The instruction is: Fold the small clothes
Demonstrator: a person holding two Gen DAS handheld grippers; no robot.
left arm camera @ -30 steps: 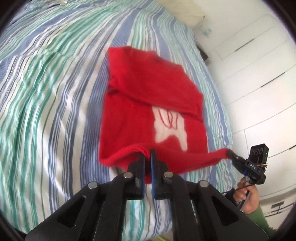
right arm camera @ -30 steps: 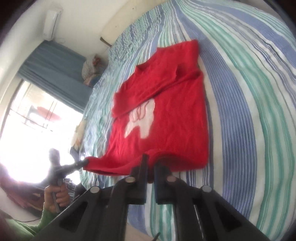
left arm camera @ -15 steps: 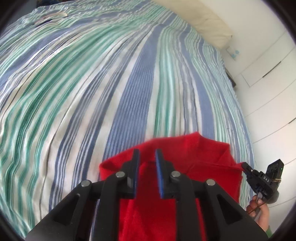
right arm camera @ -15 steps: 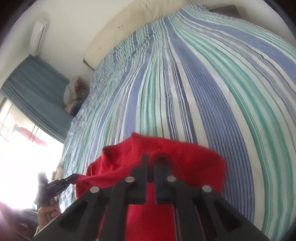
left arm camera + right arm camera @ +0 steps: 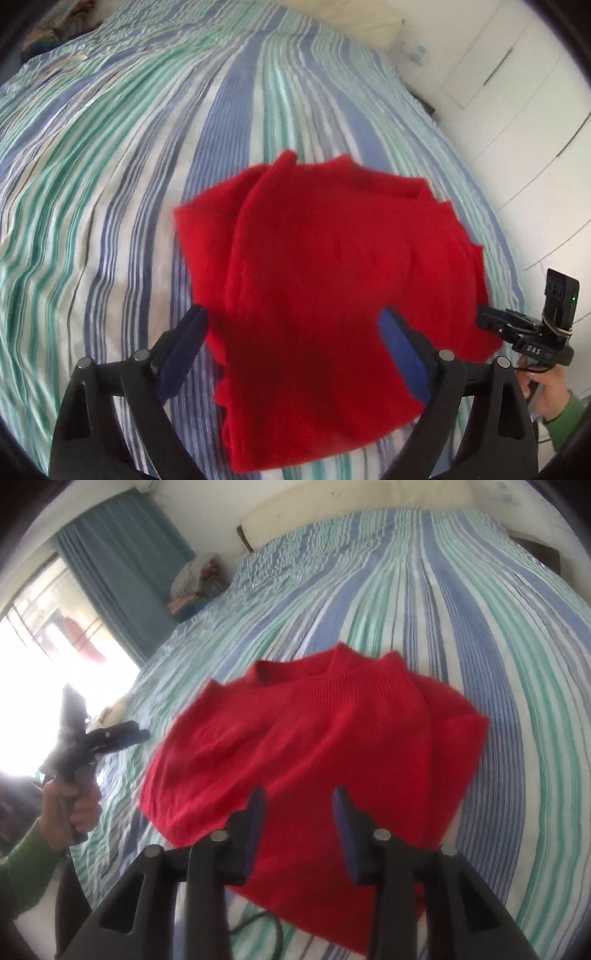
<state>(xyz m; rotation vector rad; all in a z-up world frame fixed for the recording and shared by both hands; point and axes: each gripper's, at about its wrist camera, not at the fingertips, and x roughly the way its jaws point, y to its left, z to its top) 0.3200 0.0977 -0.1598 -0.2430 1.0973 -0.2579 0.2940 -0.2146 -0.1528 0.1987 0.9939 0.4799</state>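
Red knitted sweater [image 5: 325,280], folded into a thick bundle, lies on the blue, green and white striped bedspread [image 5: 110,184] in the left wrist view, below and ahead of the left gripper [image 5: 295,332]. Its jaws have just been opening and now stand wide, the blue pads [image 5: 181,347] apart on either side of the lower half of the garment, neither pressing the cloth. The bundle's long side runs away from the camera toward the head of the bed, the ribbed edge at the far end. At the right edge the right gripper [image 5: 484,319] sits by the sweater's right border, held by a hand [image 5: 550,387] in a green sleeve.

From the right wrist view, the same sweater [image 5: 314,746] spreads ahead of the right gripper [image 5: 299,812], collar farthest from the camera. These jaws have also just been opening; they stand partly apart, cloth visible below the gap, no pad gripping it. To the left, the left gripper [image 5: 142,734] hangs beside the garment's edge, above the bedspread [image 5: 480,627]. A blue curtain [image 5: 122,565] hangs by the bright window.
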